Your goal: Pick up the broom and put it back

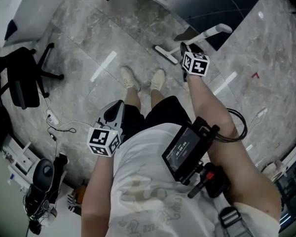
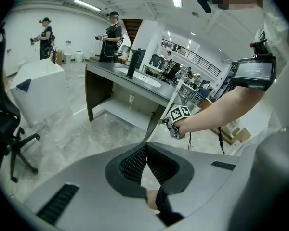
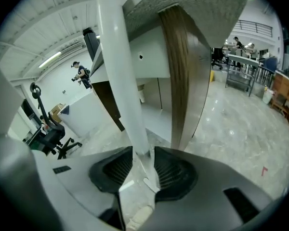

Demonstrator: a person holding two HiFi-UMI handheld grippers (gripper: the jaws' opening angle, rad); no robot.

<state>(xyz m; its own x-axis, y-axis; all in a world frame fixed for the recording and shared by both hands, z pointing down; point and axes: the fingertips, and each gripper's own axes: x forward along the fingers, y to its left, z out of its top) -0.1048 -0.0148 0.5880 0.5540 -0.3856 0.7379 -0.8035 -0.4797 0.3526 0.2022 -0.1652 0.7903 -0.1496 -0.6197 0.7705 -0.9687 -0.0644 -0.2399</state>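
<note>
The broom leans upright against the end panel of the dark desk [image 1: 222, 9]. Its white handle [image 1: 214, 32] slants up from a flat white head [image 1: 165, 54] on the floor. My right gripper [image 1: 189, 48] is at the lower handle. In the right gripper view the white handle [image 3: 123, 81] stands between the jaws of the right gripper [image 3: 143, 163], which are open, with a gap at the right pad. My left gripper [image 1: 115, 107] hangs by my left thigh; its tips [image 2: 143, 147] meet with nothing in them, and from it I see the handle [image 2: 176, 94] against the desk.
A black office chair [image 1: 24, 80] stands at the left, a white box [image 1: 7, 9] behind it. Cables and dark gear [image 1: 44, 181] lie on the marble floor at lower left. My shoes [image 1: 143, 79] are just short of the broom head. People [image 2: 111, 35] stand far behind the desk.
</note>
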